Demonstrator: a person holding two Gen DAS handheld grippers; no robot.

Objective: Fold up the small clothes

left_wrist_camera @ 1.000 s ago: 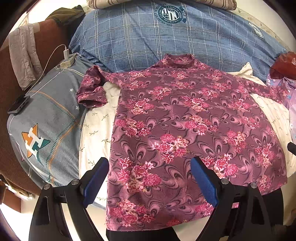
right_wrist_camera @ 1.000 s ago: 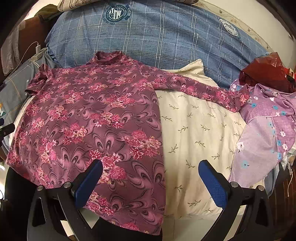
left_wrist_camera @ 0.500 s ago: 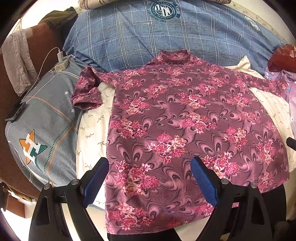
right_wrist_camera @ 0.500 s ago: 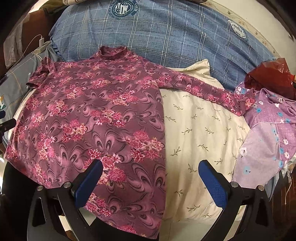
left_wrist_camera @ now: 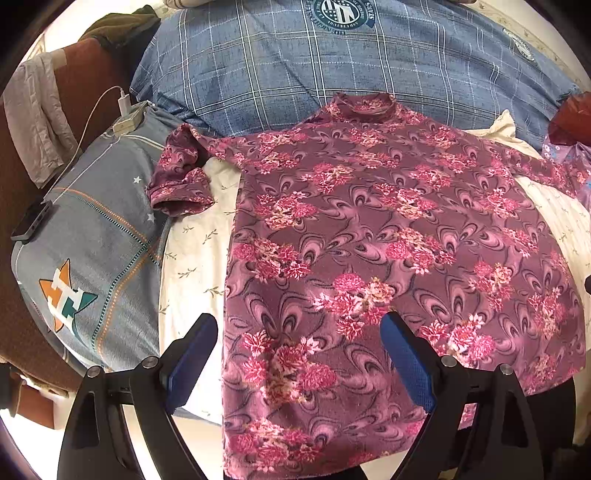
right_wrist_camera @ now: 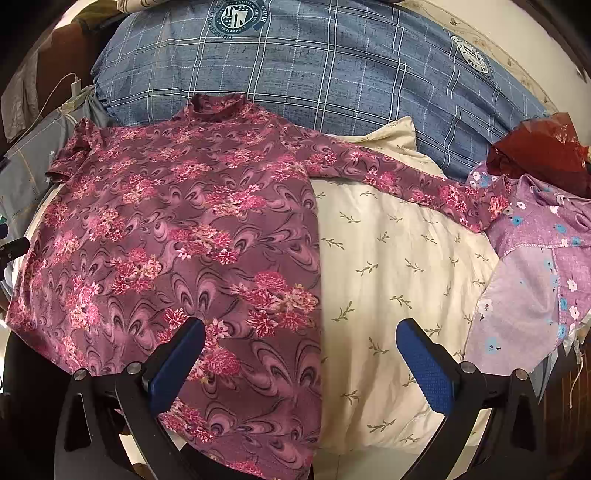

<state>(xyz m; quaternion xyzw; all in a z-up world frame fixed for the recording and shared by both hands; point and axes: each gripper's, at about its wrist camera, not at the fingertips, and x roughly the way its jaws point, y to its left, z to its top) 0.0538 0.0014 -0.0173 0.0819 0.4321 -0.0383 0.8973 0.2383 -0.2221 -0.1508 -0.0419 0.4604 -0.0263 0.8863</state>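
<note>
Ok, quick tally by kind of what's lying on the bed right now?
Garments: 2 (maroon floral top, lilac floral garment)
Pillows: 2 (blue plaid pillow, grey star-logo pillow)
Phones: 1 (dark phone)
Chargers: 1 (white charger)
Red bags: 1 (red bag)
Total: 7

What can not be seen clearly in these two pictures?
- Shirt hem: left wrist view, cut off by the bottom edge and the left gripper.
- Left sleeve: bunched and folded, its length is hidden.
- Right sleeve cuff: right wrist view, it meets the purple garment; overlap is unclear.
- Pillow logo text: too small and warped.
- Phone: left wrist view, near the edge, distorted.
</note>
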